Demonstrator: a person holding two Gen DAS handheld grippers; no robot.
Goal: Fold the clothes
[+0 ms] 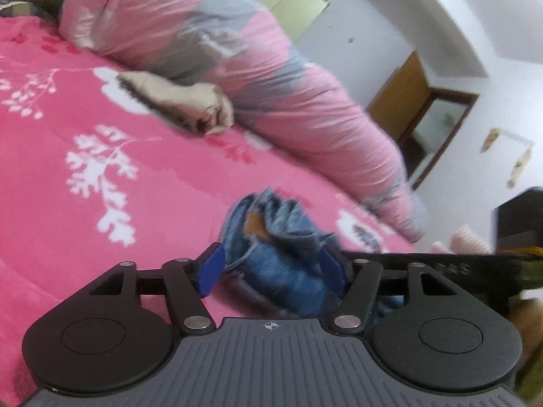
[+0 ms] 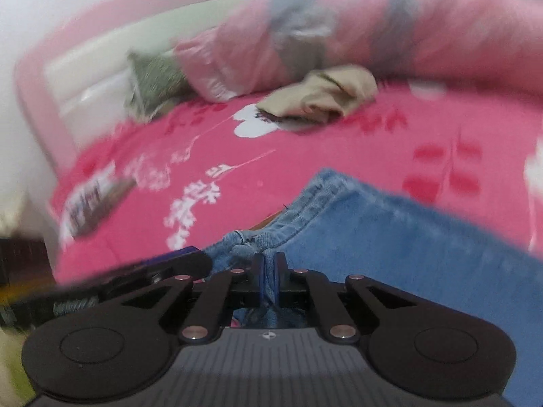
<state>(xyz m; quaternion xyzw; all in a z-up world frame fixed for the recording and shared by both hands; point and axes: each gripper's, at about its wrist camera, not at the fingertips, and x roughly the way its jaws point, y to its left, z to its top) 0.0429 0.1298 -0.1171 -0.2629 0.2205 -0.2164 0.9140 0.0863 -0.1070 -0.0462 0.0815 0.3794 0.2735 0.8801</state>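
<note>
Right gripper [image 2: 270, 271] had its jaws clenched on the jeans [image 2: 390, 237]; left gripper [image 1: 271, 268] sat released around a bunched denim fold on the bed [image 1: 68, 203].

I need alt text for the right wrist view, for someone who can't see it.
The right tool is shut on a bunched edge of blue jeans lying on a pink floral bedspread. Behind lie a beige garment and a rolled pink-and-grey quilt; the image is motion-blurred.
</note>
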